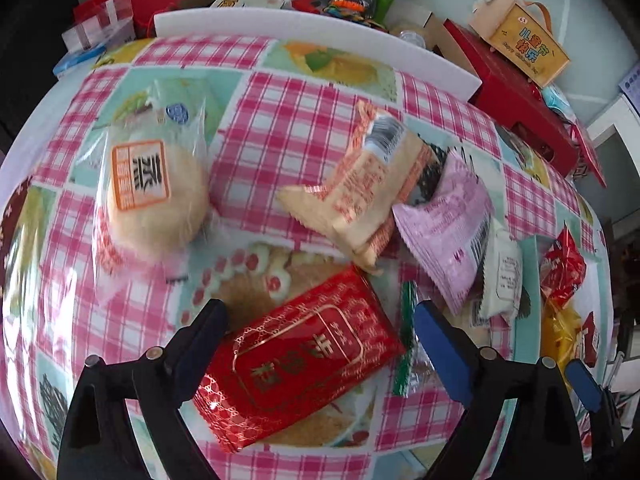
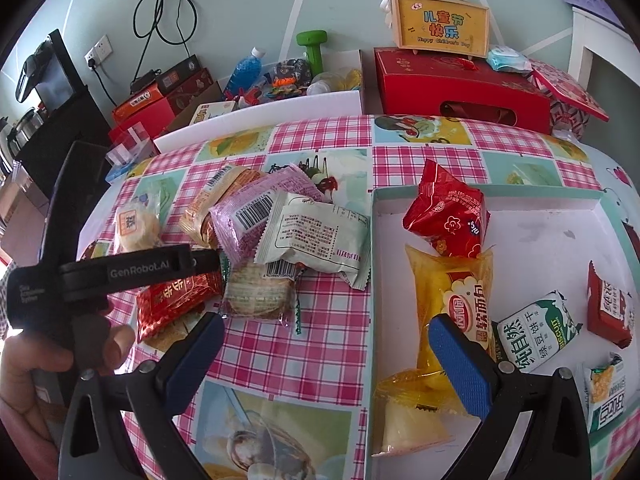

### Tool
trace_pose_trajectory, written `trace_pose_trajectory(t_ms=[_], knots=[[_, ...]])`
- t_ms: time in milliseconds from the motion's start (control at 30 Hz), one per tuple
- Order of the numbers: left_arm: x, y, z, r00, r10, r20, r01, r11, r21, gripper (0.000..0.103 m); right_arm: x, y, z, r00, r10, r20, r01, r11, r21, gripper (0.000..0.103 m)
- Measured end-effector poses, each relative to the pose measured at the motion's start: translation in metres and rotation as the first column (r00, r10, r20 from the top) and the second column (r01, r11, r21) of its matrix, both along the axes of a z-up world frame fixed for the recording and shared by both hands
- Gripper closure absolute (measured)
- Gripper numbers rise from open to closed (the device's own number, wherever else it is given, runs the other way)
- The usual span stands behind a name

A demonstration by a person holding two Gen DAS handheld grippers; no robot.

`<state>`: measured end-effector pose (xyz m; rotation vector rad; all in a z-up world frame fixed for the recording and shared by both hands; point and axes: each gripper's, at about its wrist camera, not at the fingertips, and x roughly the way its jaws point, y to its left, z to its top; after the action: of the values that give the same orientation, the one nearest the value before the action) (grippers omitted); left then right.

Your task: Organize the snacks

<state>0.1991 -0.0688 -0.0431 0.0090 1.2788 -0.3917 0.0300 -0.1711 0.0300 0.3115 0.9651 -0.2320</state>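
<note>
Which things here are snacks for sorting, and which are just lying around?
For the job:
red gold-patterned packet, between the open left gripper
round cake in clear wrap
purple packet
white tray holding the yellow bread packet and red pouch

Just lying about:
green dumbbell
blue bottle
yellow handled box
big red box

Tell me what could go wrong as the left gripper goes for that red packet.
1. The left gripper straddles the red packet with jaws open; the glossy, flat wrapper could slip out as they close.
2. A green-edged wrapper lies by the right finger and might get pinched too.
3. The snack pile sits close; lifting could drag neighbours.
</note>
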Motion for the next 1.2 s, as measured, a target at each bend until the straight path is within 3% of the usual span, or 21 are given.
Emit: trace_pose_trajectory(t_ms=[300,433,633,833,1067,1200], knots=[[-0.037,0.018,0.007,0.999,0.014,-0.043,-0.015,1.0,-0.008,0.01,-0.003,-0.002,0.002,1.0,-0.007,0.003,0.007,1.0,0.01,0.0],[-0.048,0.02,0.009,1.0,0.024,-0.018,-0.023,0.998,0.051,0.031,-0.003,-0.001,0.003,1.0,-0.008,0.005,0.008,1.0,0.012,0.0],[-0.059,0.031,0.011,1.0,0.03,-0.008,-0.029,0.997,0.064,0.038,-0.001,0.001,0.001,1.0,-0.005,0.001,0.005,1.0,0.011,0.0],[-0.048,0.025,0.009,0.999,0.05,0.01,-0.051,0.995,0.083,0.042,0.001,0.008,0.004,1.0,0.011,0.021,-0.011,1.0,-0.001,0.004],[-0.038,0.045,0.01,0.992,0.127,0.023,-0.128,0.986,0.103,0.043,0.006,0.016,0.009,0.999,0.023,0.048,-0.023,1.0,0.013,0.009],[-0.034,0.059,0.01,0.987,0.16,0.021,-0.162,0.982,0.1,0.043,0.015,0.027,0.008,0.998,0.054,0.036,-0.054,0.999,-0.006,0.018]])
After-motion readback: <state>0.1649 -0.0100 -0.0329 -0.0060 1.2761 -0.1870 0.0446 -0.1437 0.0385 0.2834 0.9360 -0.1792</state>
